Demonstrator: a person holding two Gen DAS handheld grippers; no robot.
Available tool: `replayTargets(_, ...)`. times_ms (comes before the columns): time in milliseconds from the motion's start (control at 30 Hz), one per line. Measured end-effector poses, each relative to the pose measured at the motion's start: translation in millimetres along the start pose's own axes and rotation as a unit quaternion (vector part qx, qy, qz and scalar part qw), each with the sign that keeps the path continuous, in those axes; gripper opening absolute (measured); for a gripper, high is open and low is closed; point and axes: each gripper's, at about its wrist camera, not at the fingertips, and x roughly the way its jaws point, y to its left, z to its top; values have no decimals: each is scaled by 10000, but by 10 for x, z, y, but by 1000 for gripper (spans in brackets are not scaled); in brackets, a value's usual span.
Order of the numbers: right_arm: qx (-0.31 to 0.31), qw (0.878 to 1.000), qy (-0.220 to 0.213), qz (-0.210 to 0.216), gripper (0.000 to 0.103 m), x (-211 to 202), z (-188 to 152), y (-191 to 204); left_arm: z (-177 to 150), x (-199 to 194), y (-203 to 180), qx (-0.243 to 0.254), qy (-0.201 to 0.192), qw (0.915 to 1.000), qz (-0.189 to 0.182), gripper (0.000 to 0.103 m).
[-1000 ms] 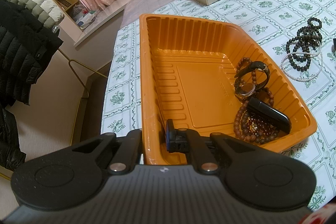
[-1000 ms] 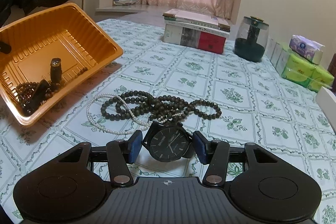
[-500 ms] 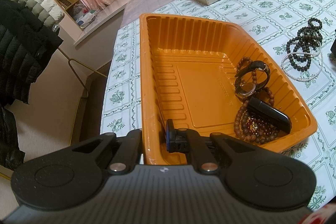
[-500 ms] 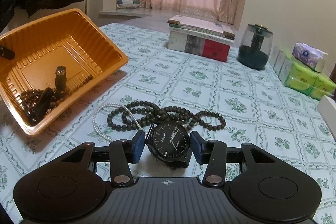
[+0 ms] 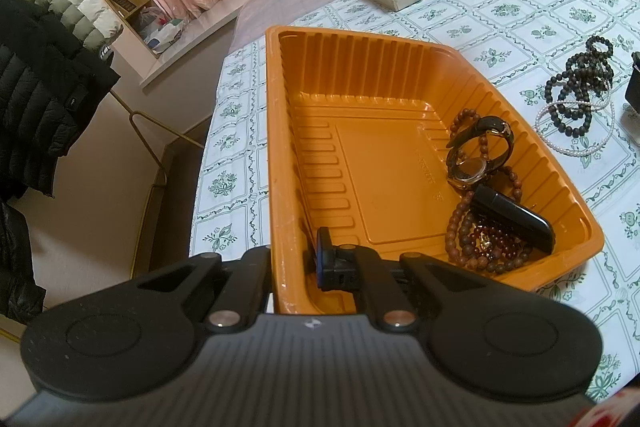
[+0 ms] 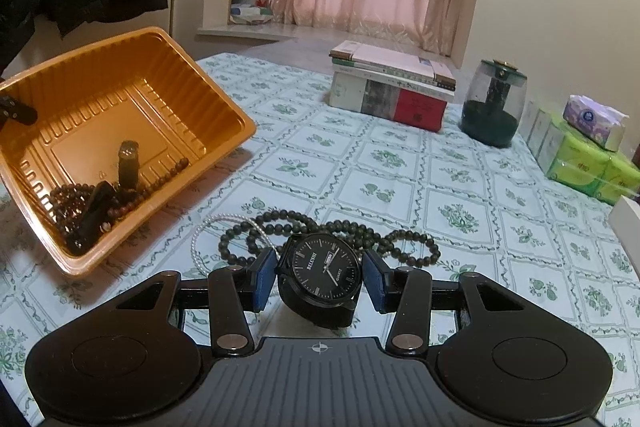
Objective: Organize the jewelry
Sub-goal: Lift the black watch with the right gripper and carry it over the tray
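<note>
Black watch (image 6: 325,269) clamped between blue pads of right tool (image 6: 320,281), lifted above bench (image 6: 460,187), just near dark bead necklace (image 6: 320,227). Left tool (image 5: 294,261) clenched on rim of orange tray (image 5: 272,147), tray tilted. Inside tray: brown beads (image 5: 476,251), gold watch (image 5: 472,167).

One orange tray (image 5: 400,43), two watches (image 6: 320,267) (image 5: 476,155), one pearl strand (image 5: 576,147), one dark bead strand (image 6: 400,235), two grippers (image 5: 292,263) (image 6: 320,275), and one book stack (image 6: 392,87) were visible.
</note>
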Motion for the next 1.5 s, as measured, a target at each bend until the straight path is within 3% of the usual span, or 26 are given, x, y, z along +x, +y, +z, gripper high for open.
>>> replayTargets(433,-212,9985,-391,313,46,-43,379,254,1,1,0,-10,-12,10000,-11,4)
replayTargets(967,-487,9856,-877,1361,46,212,1055,999,-19,15,12,-81,-33,9999,-65,4)
replayTargets(1167,-609,9799,-750,1746,46,405,1097,1254,-24,18,12,-90,-49,9999,-69,4)
replayTargets(1500,-574,9780,-356,1975,46,637,917,1334,-25,13,15,-96,-42,9999,-71,4)
